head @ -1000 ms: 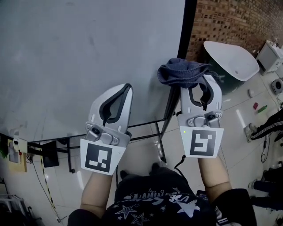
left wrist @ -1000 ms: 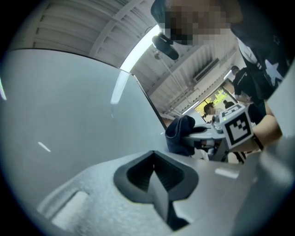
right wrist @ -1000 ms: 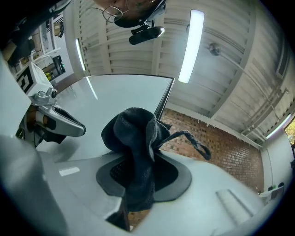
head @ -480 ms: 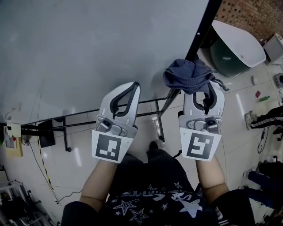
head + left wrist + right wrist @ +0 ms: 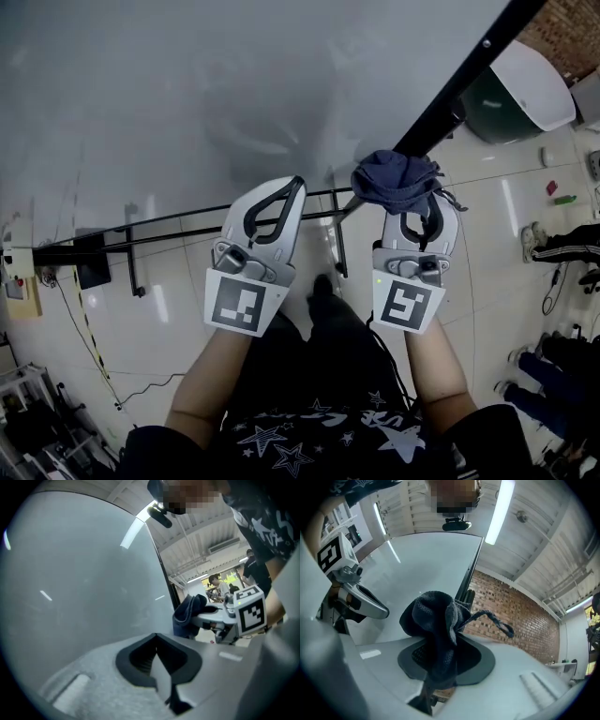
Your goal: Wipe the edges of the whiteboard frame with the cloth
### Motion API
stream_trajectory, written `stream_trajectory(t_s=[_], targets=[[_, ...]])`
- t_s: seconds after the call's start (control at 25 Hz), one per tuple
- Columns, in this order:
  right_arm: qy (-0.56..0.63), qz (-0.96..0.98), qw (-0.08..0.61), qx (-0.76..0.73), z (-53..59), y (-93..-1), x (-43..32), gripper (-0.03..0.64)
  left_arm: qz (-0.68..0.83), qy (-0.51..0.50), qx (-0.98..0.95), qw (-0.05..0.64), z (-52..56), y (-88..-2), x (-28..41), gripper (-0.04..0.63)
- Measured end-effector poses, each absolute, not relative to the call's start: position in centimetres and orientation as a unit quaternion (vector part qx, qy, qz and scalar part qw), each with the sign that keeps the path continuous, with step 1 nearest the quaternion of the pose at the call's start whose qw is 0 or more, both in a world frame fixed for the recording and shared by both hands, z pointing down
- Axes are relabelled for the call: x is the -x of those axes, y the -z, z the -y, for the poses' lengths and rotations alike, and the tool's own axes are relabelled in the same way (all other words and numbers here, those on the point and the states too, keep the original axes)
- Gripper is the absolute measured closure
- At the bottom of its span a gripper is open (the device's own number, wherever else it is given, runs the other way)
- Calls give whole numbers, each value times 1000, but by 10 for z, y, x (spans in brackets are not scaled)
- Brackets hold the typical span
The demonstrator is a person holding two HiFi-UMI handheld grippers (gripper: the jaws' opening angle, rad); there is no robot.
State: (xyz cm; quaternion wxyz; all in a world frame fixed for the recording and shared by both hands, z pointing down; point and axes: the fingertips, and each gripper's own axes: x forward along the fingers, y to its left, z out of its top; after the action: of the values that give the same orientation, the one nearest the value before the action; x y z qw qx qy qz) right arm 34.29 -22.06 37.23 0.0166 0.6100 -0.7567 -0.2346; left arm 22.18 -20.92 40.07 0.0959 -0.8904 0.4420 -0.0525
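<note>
Lower now, the right gripper [image 5: 419, 204] clamps the bunched cloth [image 5: 397, 178] at the whiteboard frame [image 5: 461, 86], ready to wipe; the left gripper [image 5: 292, 186] is closed and empty.

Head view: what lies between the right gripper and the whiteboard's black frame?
The cloth, held by the right gripper, lies before the frame; head view.

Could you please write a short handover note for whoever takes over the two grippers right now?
Left claw: shut, empty, in front of the whiteboard.
Right claw: shut on the dark cloth, which bunches above its tips.
The cloth is at the black frame on the board's right side in the head view; whether it touches is unclear.
Done: cloth gripped and up at the frame.
Left: wipe along the frame edges; how much is already wiped does not show.
</note>
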Motion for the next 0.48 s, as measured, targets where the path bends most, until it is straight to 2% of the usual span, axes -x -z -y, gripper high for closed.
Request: stream_trajectory(t_s=[0.32,0.48], targets=[[184,770,76,-606,221,-443,-350,534,-445,66,891,51,207,-444,-230,594],[133,774,134,-604,224,-490,-354,532,-445,75,892,32,212,-465,-231,594]])
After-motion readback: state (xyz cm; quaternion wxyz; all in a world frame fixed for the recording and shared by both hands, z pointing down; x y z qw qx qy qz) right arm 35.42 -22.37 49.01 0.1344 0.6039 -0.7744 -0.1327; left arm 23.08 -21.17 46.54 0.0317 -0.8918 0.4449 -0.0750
